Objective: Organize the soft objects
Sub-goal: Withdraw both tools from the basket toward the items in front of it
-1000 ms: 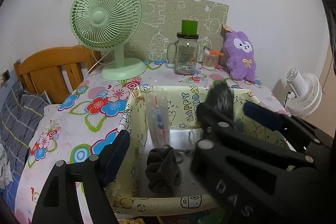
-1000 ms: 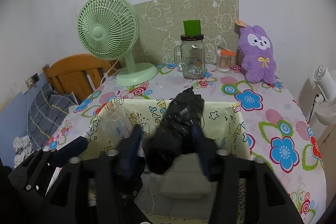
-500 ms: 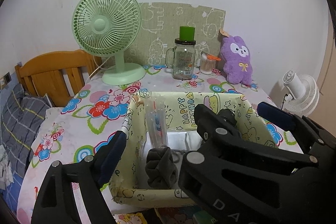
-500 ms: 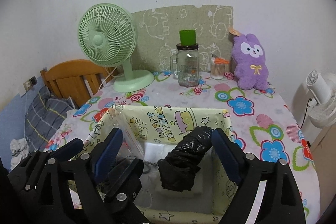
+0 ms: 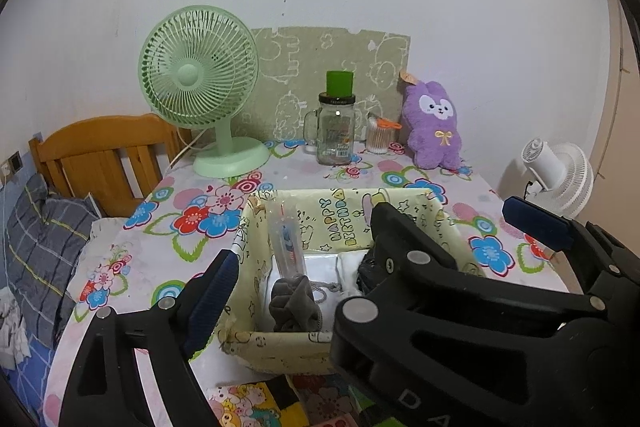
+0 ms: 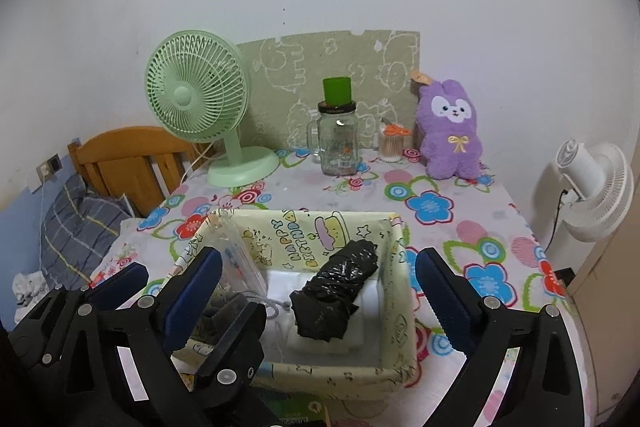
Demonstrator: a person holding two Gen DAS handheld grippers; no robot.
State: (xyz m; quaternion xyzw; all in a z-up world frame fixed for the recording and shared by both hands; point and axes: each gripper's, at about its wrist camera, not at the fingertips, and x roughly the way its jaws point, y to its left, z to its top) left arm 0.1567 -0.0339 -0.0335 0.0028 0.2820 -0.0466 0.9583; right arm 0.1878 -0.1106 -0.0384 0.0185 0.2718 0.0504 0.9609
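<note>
A yellow patterned fabric box [image 6: 394,323] [image 5: 256,255] stands on the flowered table. In it lie a black crumpled plastic bag [image 6: 338,289], white folded cloth [image 6: 280,281], a grey pouch with a cord [image 5: 290,303] and a clear plastic sleeve [image 5: 286,241]. My right gripper [image 6: 320,291] is open and empty, held above and in front of the box. My left gripper [image 5: 362,267] is open and empty at the box's near left; the right gripper's body hides much of that view. A purple plush rabbit [image 6: 452,131] sits at the back right.
A green desk fan [image 6: 200,99] stands at the back left. A glass jar with a green cup on top [image 6: 338,131] and a toothpick holder [image 6: 392,145] stand by the back wall. A white fan [image 6: 592,187] is off the table's right edge; a wooden bed frame [image 6: 128,159] is left.
My right gripper opened and let go of the black bag, which now lies in the box. Both grippers have pulled back and up from the box.
</note>
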